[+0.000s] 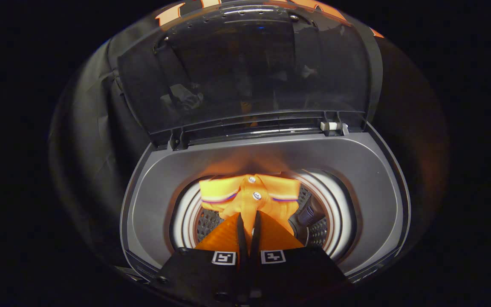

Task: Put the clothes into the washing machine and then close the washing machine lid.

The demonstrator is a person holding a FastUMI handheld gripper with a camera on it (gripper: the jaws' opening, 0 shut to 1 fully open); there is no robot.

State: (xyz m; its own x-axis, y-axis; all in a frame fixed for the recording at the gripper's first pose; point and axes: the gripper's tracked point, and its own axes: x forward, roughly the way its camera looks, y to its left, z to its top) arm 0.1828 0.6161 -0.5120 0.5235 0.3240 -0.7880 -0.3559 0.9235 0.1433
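An orange polo shirt (249, 196) with a striped collar and white buttons hangs from my gripper (249, 219), whose two fingers are pressed together on its cloth. The shirt dangles over the round mouth of the washing machine drum (320, 232), its collar just ahead of the fingertips. The grey top of the washing machine (356, 170) surrounds the drum opening. Its dark see-through lid (249, 72) stands raised behind the opening, beyond the shirt.
The lid's hinges (333, 126) sit along the back rim of the machine. Black cloth wall (96, 128) hangs to the left of and behind the machine. The perforated drum wall shows on either side of the shirt.
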